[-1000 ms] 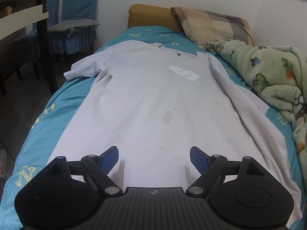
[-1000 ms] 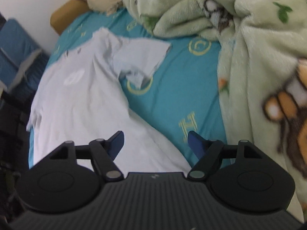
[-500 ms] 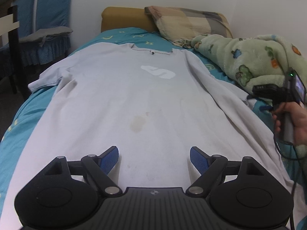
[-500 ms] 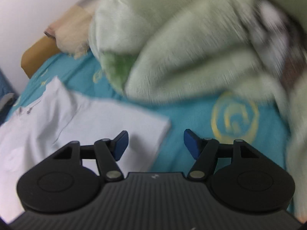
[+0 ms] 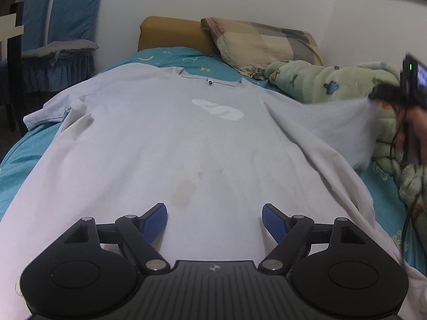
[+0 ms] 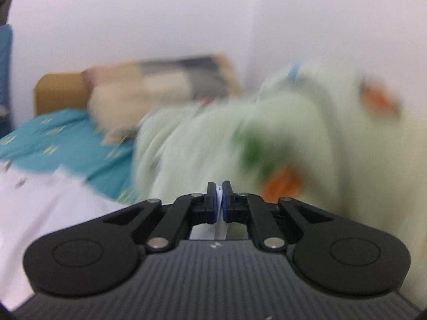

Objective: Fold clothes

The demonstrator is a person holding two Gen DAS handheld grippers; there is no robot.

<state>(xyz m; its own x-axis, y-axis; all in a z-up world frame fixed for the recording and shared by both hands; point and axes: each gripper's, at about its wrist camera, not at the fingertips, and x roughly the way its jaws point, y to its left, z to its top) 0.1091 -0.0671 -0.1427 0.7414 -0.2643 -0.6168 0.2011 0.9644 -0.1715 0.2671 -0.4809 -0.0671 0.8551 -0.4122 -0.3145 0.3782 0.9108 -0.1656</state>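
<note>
Zero folds done: t-shirt (image 5: 165, 144) flat on bed (image 5: 16, 160). Right gripper (image 6: 218, 196) clenched on sleeve (image 5: 333, 122), lifted; left gripper (image 5: 214, 217) released above hem.

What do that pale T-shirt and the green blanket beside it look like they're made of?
T-shirt: thin, matte knit, probably cotton or a blend; it lies flat with soft creases, and its sleeve drapes limply from the right gripper.
Blanket: thick fleece or plush, likely synthetic; it looks fuzzy and bunches in puffy folds with printed cartoon shapes.
</note>
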